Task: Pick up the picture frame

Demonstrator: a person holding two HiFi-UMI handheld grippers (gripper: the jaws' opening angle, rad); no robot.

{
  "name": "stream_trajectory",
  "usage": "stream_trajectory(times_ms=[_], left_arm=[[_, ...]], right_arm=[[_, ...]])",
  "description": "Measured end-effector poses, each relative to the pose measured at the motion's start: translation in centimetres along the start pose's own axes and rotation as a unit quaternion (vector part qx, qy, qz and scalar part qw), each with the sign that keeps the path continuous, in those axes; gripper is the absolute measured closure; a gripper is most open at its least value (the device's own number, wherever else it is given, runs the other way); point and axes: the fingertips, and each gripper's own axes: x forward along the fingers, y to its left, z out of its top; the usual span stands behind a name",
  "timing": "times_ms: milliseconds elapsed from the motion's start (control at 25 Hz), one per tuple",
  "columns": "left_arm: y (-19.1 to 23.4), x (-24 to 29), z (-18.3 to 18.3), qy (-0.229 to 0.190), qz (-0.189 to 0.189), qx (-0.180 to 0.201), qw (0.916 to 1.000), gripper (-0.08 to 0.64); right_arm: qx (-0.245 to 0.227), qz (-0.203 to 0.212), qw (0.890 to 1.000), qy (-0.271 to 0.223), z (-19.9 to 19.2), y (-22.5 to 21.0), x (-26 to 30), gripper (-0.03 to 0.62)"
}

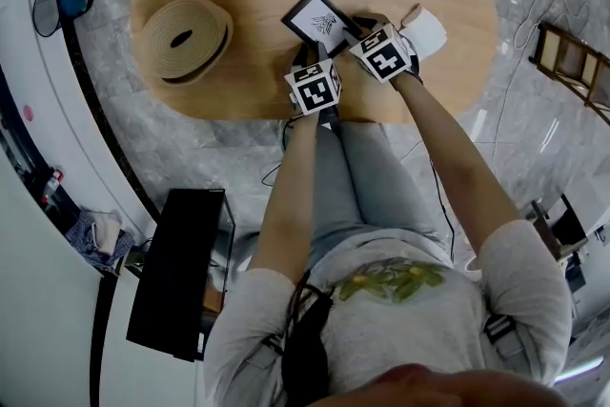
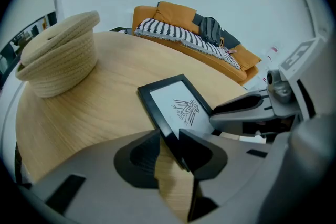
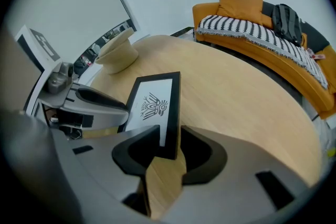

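1. The left tool has its jaws about half apart. They straddle one near corner of the picture frame but do not seem to be pinching it yet.
2. The right tool is narrower. Its jaws meet the other near corner on both sides, and this looks like a real grip.
3. The frame rests on the desk directly ahead of both tools, stretching away from their tips.
4. To do this step well, I would close the left tool until both pads bear on the dark rim rather than on the glass. I would seat the rim deep between the jaws, since it looks thin and smooth.
5. Then both tools should rise together at the same pace. An uneven lift could twist the frame or let it slide out.
6. The two tools sit just beside each other at the frame's near edge, so they could knock together.
7. A woven basket stands further ahead and to the left of the left tool. It is well apart from the frame and not in the way.
8. Beyond the desk are a sofa with a striped blanket, and a backpack on it. Neither blocks the lift.
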Motion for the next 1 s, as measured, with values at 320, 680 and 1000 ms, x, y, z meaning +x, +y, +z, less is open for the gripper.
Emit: stream_trajectory(times_ms=[320,680,1000], left_arm=[[-0.37,0.12,-0.05,-0.021,-0.01,0.029,0.9993,0.433],[-0.08,0.1,-0.29,-0.011,-0.008,-0.045,0.9989,0.445],[-0.11,0.11,-0.26,0.002,-0.016,-0.109,0.9939,0.46]], right_arm=[[0.014,-0.002,1.0,0.009,-0.78,-0.3,0.45,0.466],[0.013,-0.01,1.0,-0.002,-0.74,0.0,0.58,0.471],[0.017,-0.003,1.0,-0.018,-0.59,-0.07,0.36,0.482]])
